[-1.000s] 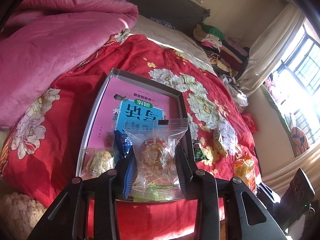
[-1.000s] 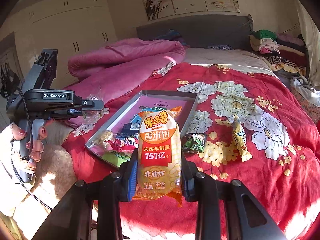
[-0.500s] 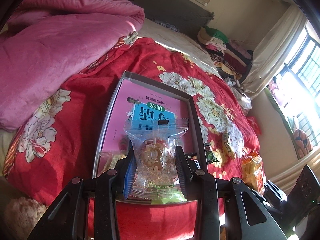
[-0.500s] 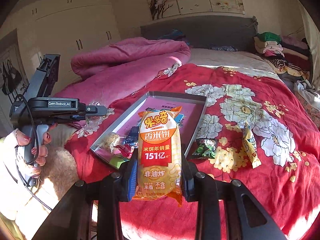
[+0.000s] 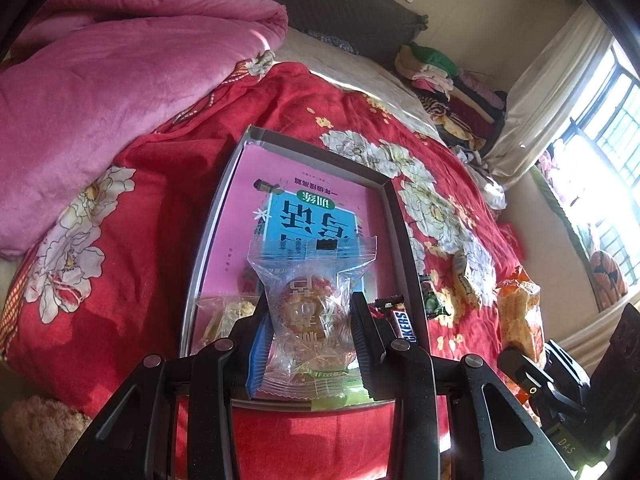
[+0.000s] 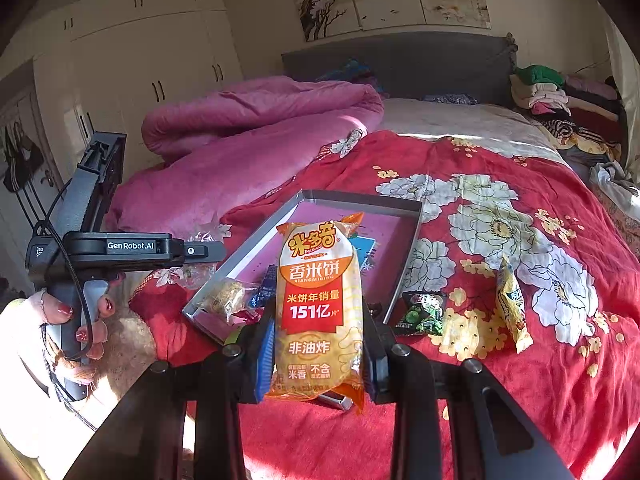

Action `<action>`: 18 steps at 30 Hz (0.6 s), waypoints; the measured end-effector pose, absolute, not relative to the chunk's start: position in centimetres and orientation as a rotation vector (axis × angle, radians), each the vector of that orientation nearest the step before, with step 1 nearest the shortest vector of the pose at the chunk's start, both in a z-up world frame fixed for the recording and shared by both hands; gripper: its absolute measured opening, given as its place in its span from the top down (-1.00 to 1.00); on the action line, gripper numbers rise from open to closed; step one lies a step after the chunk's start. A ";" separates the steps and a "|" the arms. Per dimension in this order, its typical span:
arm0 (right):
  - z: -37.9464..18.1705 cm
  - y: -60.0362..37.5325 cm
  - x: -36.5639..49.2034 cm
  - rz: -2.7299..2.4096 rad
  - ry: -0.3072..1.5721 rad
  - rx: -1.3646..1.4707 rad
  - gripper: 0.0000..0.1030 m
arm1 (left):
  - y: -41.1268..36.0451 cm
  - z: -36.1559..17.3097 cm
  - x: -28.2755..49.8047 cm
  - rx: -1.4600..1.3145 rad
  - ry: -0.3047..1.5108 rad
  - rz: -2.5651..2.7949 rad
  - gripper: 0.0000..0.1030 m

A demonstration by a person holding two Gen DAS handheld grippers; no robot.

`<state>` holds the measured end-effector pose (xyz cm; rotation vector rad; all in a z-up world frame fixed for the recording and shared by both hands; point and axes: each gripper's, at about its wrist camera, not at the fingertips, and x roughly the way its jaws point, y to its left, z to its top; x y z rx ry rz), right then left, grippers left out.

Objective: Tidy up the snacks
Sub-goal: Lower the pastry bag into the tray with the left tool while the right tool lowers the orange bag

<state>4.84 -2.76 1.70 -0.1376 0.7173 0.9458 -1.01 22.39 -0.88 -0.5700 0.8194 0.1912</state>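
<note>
Two grips are full: my left gripper (image 5: 312, 328) pinches a clear-wrapped pastry (image 5: 310, 312) at lower centre. My right gripper (image 6: 318, 354) clamps an orange rice-cracker pack (image 6: 318, 304) before the grey tray (image 6: 408, 264).

snickers bar (image 5: 401, 322) half hidden

Bed (image 6: 460, 420) under red floral cover. Lying on it: grey tray (image 6: 408, 264) near the front edge; green packet (image 6: 424, 314) just beside the tray; yellow packet (image 6: 510, 304) further right; pink quilt (image 6: 248, 136) bunched at left; folded clothes (image 6: 560, 108) by the headboard.
</note>
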 end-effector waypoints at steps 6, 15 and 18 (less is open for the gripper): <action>1.2 -2.3 5.1 0.941 0.735 -0.130 0.32 | 21.9 -1.9 -0.5 -0.559 0.848 0.177 0.26; 0.8 -1.8 5.5 0.941 0.746 -0.120 0.32 | 21.0 -2.8 0.1 -0.523 0.881 0.174 0.26; 0.7 -1.6 5.5 0.943 0.749 -0.117 0.32 | 21.0 -3.1 0.3 -0.520 0.888 0.171 0.26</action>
